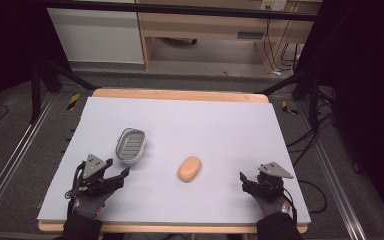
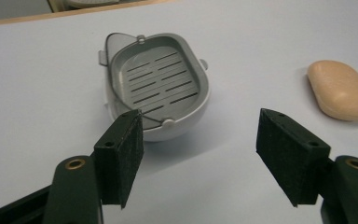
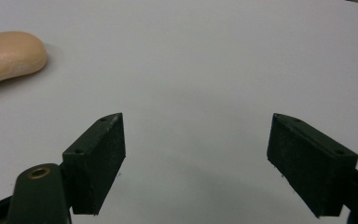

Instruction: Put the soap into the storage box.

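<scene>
Left gripper spread wide just short of the soap dish; soap lies between it and the wide-open right gripper

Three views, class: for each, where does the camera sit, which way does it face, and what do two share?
High view: above the person's side, facing forward and down; left gripper, right gripper.
Left gripper view: rides that gripper, facing soap dish; own fingers.
Right gripper view: rides that gripper, facing table; own fingers.
Shared: soap.

Wooden furniture, perhaps carpeted floor
</scene>
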### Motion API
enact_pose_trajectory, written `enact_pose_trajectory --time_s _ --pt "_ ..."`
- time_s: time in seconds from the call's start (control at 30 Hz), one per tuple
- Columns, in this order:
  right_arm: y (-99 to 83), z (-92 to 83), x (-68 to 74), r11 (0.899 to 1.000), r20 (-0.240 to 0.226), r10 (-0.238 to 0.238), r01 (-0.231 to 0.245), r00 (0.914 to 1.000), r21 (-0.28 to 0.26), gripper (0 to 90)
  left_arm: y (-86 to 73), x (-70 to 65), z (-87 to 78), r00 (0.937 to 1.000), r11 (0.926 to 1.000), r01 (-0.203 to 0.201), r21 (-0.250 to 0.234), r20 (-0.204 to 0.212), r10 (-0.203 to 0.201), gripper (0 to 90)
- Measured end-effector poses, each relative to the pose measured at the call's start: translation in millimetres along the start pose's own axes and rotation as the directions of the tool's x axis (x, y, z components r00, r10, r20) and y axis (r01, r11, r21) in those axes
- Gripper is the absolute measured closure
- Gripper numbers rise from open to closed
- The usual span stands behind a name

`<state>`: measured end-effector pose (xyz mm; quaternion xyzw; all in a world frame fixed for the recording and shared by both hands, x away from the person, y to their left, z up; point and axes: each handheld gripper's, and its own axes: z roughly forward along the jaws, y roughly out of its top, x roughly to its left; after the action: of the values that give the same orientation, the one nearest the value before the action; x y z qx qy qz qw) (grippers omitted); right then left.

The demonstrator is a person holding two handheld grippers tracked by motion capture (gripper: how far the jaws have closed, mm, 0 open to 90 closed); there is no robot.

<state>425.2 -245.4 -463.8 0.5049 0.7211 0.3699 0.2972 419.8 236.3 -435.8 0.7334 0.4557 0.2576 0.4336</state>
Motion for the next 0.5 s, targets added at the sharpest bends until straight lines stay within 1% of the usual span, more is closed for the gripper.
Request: enact_pose_trajectory --time_s 0.13,0.17,0.3,0.33,0.4,0.5 --pt "-0.1 1.0 -0.1 1.000 -0.003 0.008 -0.008 1.0000 0.002 17.5 2.8 -8.4 2.0 0.9996 0.9999 -0.015 -0.005 0.024 0.015 30.4" --pt "-0.1 1.9 -0.7 1.000 0.008 0.003 -0.003 1.0000 0.005 17.3 3.9 -10.2 2.7 0.9993 0.9997 -0.022 -0.004 0.029 0.022 29.7" --pt "0.1 2.2 -0.8 1.000 0.011 0.003 -0.003 0.9999 0.004 16.0 6.2 -14.2 6.2 0.9992 0.9999 -0.013 -0.005 0.038 0.013 28.6" --pt "0.1 2.2 -0.6 1.000 0.014 0.003 -0.003 0.9999 0.003 15.3 7.3 -16.9 7.8 0.9989 0.9999 -0.015 -0.008 0.044 0.015 28.4" --pt "0.1 2.1 -0.3 1.000 0.014 -0.001 0.001 0.9999 0.002 14.9 8.4 -18.5 8.0 0.9987 0.9998 -0.021 -0.005 0.045 0.021 28.1" --pt "-0.1 1.4 0.5 1.000 0.012 0.001 -0.001 0.9999 -0.001 14.1 11.5 -22.2 7.8 0.9981 0.9996 -0.024 -0.014 0.057 0.025 27.8"
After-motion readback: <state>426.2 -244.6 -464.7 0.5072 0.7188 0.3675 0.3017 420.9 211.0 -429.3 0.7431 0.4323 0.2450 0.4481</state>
